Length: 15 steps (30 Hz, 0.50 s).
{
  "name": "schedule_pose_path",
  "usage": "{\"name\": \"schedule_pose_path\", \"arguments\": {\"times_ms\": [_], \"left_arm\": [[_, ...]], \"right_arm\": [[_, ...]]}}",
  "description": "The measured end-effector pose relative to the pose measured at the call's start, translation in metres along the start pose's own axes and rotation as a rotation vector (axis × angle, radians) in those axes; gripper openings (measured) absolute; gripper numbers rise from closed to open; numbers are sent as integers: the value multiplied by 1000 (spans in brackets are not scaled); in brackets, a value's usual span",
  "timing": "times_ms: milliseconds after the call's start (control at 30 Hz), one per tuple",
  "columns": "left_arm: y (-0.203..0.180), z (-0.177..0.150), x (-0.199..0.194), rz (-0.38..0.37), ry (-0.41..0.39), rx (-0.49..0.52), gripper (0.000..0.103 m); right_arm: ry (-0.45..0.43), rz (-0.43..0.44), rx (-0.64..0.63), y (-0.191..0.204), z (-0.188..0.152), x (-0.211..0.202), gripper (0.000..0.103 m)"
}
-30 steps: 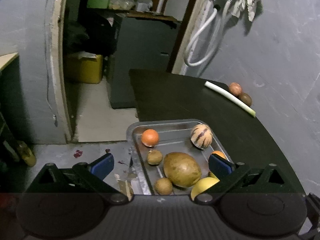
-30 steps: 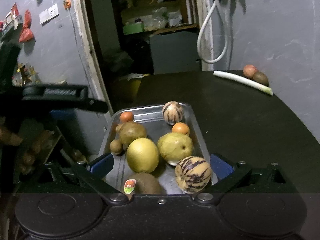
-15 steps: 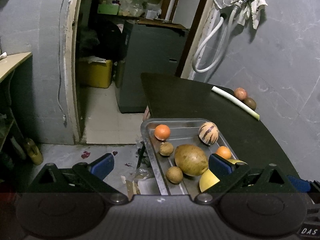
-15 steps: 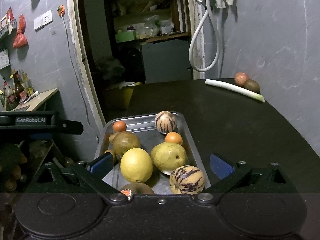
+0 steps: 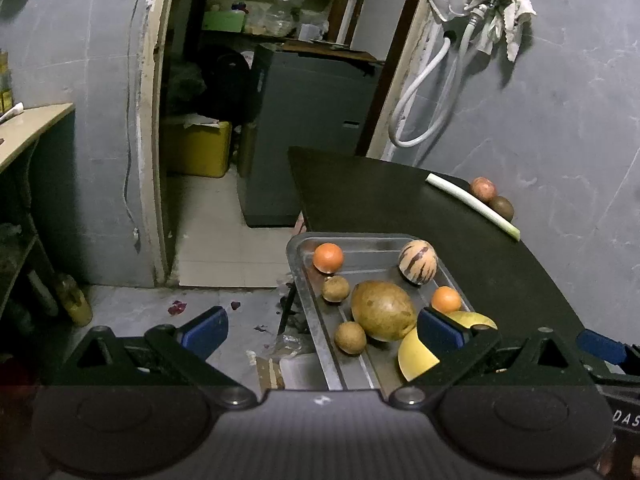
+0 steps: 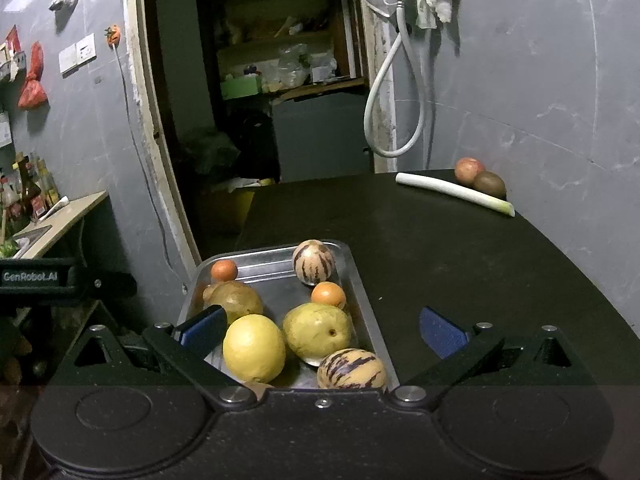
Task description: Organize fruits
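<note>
"GenRobot.AI" stands on the left gripper (image 6: pixel 60 280); "DAS" shows on the right gripper (image 5: pixel 624 416).

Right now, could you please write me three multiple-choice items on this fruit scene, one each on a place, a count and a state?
1. Where does the leek lie?
A. in the tray
B. on the dark table near the wall
C. on the floor

2. How many small orange fruits are in the metal tray?
A. two
B. four
C. none

3. How are the right tongs?
A. shut on a fruit
B. open, holding nothing
C. shut on the leek

Answers:
1 B, it rests on the table beside two fruits at the wall.
2 A, one at the far corner, one mid-tray.
3 B, the blue pads stand wide apart, nothing between them.
</note>
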<state>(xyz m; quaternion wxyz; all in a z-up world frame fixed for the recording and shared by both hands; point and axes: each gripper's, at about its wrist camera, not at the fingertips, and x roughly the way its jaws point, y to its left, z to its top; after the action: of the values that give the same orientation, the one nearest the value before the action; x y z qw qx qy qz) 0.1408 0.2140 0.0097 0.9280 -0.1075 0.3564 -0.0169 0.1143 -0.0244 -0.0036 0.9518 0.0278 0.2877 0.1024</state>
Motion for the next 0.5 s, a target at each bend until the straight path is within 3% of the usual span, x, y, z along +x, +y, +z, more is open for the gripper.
{"name": "schedule_pose_path", "arguments": {"times_ms": [500], "left_arm": [[-24, -10, -12, 54, -5, -12, 102]], "right_arm": [[10, 46, -10, -22, 4, -4, 102]]}}
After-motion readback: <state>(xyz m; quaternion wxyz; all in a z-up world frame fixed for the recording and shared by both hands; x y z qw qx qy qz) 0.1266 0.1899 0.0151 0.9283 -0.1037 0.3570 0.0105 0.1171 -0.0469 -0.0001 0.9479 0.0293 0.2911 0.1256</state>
